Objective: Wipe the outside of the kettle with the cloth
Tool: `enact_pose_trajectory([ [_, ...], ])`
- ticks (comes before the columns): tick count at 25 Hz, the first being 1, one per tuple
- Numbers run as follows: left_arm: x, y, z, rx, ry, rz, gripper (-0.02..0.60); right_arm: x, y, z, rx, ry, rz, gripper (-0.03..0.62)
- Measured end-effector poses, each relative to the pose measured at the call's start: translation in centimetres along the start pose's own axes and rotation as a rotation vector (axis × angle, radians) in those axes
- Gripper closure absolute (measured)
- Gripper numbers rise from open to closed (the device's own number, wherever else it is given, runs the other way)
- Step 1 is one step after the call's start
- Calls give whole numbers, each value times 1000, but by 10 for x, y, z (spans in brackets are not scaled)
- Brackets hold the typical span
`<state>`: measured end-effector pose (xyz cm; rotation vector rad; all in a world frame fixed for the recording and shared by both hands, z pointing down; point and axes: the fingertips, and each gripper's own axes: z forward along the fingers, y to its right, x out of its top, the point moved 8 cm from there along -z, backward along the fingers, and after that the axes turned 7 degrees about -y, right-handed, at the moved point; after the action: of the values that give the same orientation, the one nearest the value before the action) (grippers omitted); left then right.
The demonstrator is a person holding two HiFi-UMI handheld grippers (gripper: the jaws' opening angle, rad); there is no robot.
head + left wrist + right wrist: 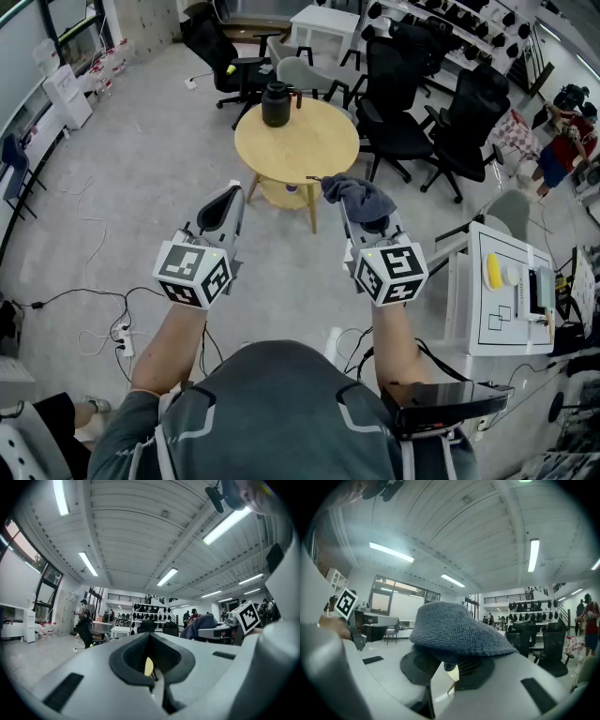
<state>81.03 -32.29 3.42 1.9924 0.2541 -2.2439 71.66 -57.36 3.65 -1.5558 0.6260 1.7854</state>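
- My right gripper (446, 665) is pinched on the grey cloth (357, 196). The cloth bunches over the jaw tips and droops forward, so the loose part can serve as the wiping face.
- My left gripper (150, 654) is pressed together with nothing between its jaws. I judge it is kept free to steady the kettle once I am close.
- Both grippers point level and side by side in front of my chest, aimed at the table. This looks like a carrying posture, not a working one.
- The black kettle (276, 103) stands upright near the far edge of the round wooden table (314, 150), well apart from both grippers. Bare floor lies between me and the table.
- Wiping has not begun, and cloth and kettle are nowhere near touching.
- Black office chairs (398, 103) crowd the table's far and right sides, so the near side, which is open, seems the natural approach.
- The next move, as I judge it, calls for closing the gap and bringing the cloth against the kettle's side.
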Motion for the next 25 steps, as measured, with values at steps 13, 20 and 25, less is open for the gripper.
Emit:
enact_pose_trajectory([
  [13,-5,-5,0,-17,-4,6,574,-4,-4,7,6,-8,10,513],
  [20,-10,-38,-9,-18,-12,-4,574,6,-20,26,4,8,33,513],
  [25,-17,-72,-19,-33,-12,-4,574,3,-40,47,-18,-1,48,513],
])
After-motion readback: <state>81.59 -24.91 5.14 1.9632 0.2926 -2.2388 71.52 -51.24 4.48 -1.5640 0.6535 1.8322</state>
